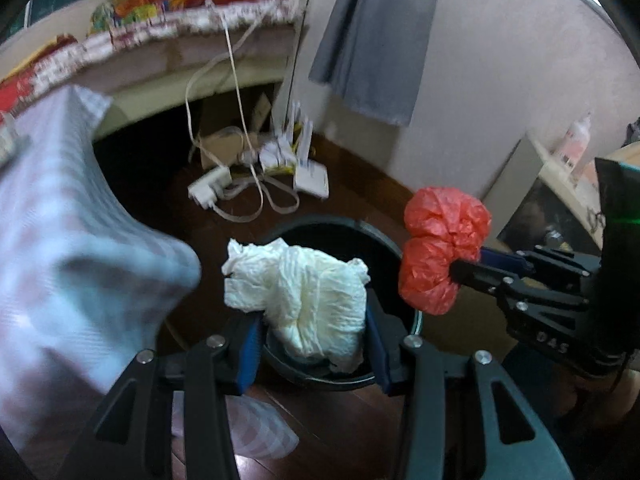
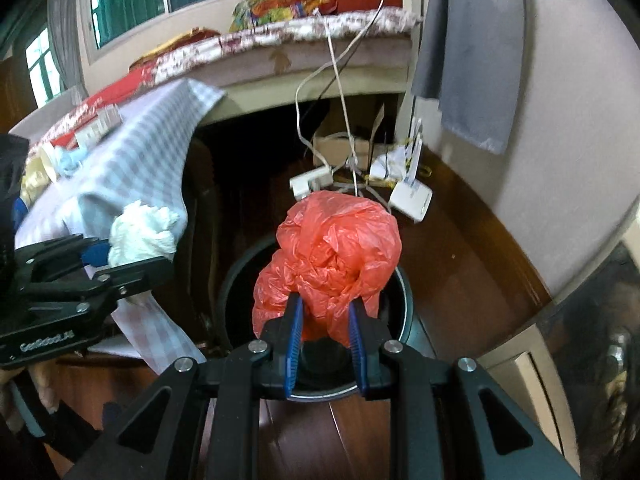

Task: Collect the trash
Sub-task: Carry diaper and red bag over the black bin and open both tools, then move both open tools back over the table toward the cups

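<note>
Above the black bin, 2 grippers — left pinching white tissue, right pinching red bag (both crumpled).

- The left wrist view looks forward and down along the left claw, close over a dark round bin on the wooden floor; the right claw enters from the right edge
- The right wrist view looks the same way along the right claw, close above the same bin, with the left claw at its left edge
- Both views share the bin, the floor with a white power strip and cables, the bed beyond, and the checked cloth on the left
</note>
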